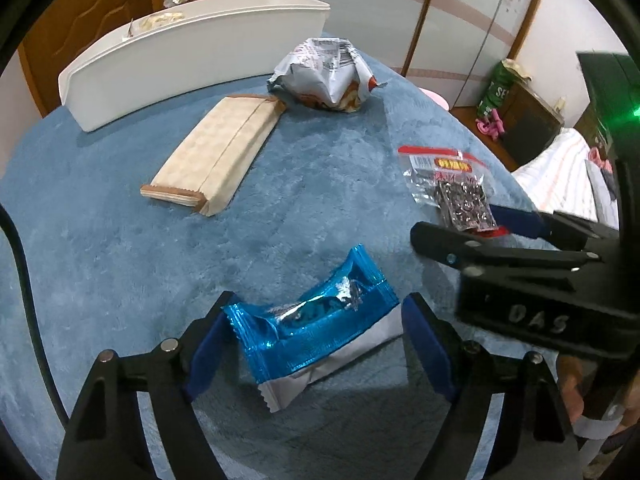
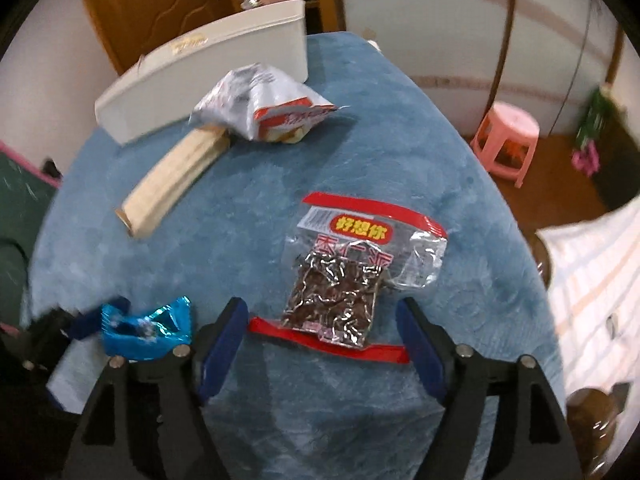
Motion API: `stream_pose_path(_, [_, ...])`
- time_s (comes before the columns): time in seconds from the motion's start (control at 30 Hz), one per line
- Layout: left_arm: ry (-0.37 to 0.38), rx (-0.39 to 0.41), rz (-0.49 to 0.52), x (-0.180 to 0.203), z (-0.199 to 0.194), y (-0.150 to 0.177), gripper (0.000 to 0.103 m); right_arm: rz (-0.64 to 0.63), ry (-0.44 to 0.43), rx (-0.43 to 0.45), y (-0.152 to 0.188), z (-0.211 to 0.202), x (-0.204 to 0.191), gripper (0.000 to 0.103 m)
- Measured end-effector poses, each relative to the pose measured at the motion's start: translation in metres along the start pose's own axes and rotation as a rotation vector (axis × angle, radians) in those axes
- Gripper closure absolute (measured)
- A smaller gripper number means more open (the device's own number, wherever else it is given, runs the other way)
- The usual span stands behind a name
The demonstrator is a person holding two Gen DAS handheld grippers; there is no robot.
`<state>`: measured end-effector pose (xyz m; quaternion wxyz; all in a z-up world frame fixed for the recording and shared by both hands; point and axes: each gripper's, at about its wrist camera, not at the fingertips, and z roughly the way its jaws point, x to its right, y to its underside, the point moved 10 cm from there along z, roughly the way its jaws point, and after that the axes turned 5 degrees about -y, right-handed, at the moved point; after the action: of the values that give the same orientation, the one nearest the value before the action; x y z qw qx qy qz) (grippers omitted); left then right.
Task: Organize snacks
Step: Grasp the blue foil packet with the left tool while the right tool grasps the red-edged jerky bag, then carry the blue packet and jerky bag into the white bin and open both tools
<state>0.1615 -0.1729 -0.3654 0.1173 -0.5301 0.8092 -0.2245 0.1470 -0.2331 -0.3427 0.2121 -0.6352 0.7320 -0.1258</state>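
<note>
left tool (image 1: 316,340): jaws apart astride blue packet (image 1: 316,328), left pad touching | right tool (image 2: 320,336): jaws apart astride clear red-edged packet (image 2: 340,284) | white bin (image 1: 192,56) at 11 o'clock

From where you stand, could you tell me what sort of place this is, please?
Probably a room in a home, perhaps a bedroom: a wooden door behind the table, striped bedding to one side and a pink plastic stool on the floor.
</note>
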Motion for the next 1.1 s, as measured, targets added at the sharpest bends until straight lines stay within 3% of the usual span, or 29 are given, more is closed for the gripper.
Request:
stream_pose_path(0.13, [-0.035,0.008,0.049,0.006,0.002,0.003,0.023,0.016,-0.006,0.022,-0.001,-0.003,0.003,0.029])
stream_pose_path(0.23, [-0.056,0.027,0.082,0.008,0.0,0.001,0.047,0.005,0.032,0.042,-0.001,-0.008,0.008,0.056])
stream_pose_path(0.27, [-0.054,0.029,0.084,0.008,-0.001,0.0,0.057,0.002,0.022,0.041,-0.001,-0.008,0.008,0.056])
stream_pose_path(0.4, [-0.023,0.024,0.049,0.005,-0.004,-0.001,0.064,0.013,0.001,0.063,0.0,-0.013,0.011,0.062])
stream_pose_path(0.43, [-0.022,0.024,0.042,0.003,-0.005,-0.001,0.066,0.011,-0.008,0.066,0.0,-0.014,0.013,0.09])
stream_pose_path(0.87, [-0.052,0.052,-0.057,-0.022,-0.034,-0.014,0.068,-0.042,-0.148,0.134,-0.004,-0.049,-0.017,0.096])
stream_pose_path(1.1, [-0.078,0.171,-0.095,-0.038,-0.086,-0.054,0.068,-0.102,-0.202,0.217,-0.026,-0.093,-0.038,0.097])
